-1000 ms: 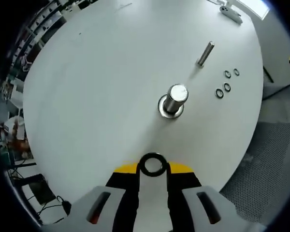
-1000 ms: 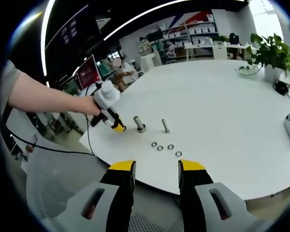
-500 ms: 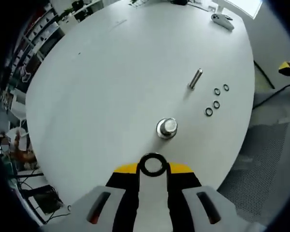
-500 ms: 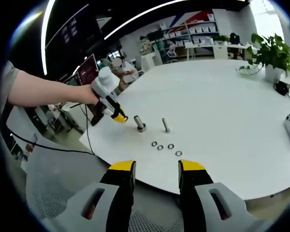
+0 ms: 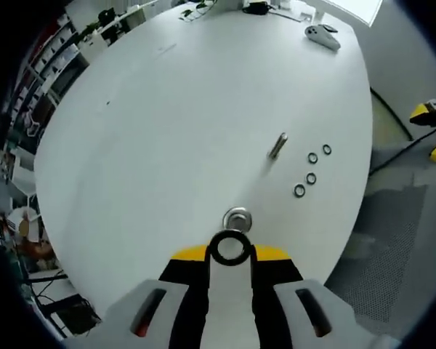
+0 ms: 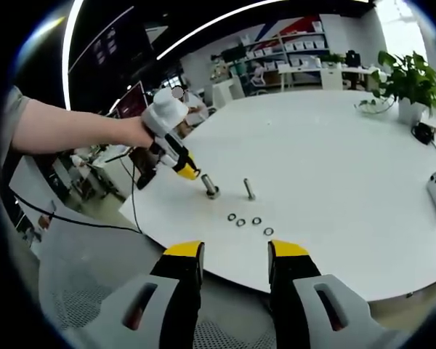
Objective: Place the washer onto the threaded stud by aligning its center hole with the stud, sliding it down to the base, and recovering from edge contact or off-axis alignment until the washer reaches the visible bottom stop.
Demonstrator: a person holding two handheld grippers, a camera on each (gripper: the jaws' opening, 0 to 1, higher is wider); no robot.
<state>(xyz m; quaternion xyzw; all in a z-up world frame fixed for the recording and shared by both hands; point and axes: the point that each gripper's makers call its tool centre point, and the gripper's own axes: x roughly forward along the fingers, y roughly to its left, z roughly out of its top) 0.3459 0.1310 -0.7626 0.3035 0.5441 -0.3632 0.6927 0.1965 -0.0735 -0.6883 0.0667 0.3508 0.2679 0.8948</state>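
Black washer (image 5: 229, 248) gripped in left tongs (image 5: 229, 254), held just above stud (image 5: 237, 218) for alignment (hole facing down) — right tongs (image 6: 234, 254) open, idle.

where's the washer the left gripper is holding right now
In the left gripper view the washer sits pinched at the left gripper tips, just above the thick stud near the table's edge.

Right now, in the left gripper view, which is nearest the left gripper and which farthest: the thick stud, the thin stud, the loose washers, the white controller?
1. The thick stud, directly ahead of the left gripper, which holds a washer.
2. The thin stud and the loose washers to its right: too close to call.
3. The white controller, at the table's far edge.
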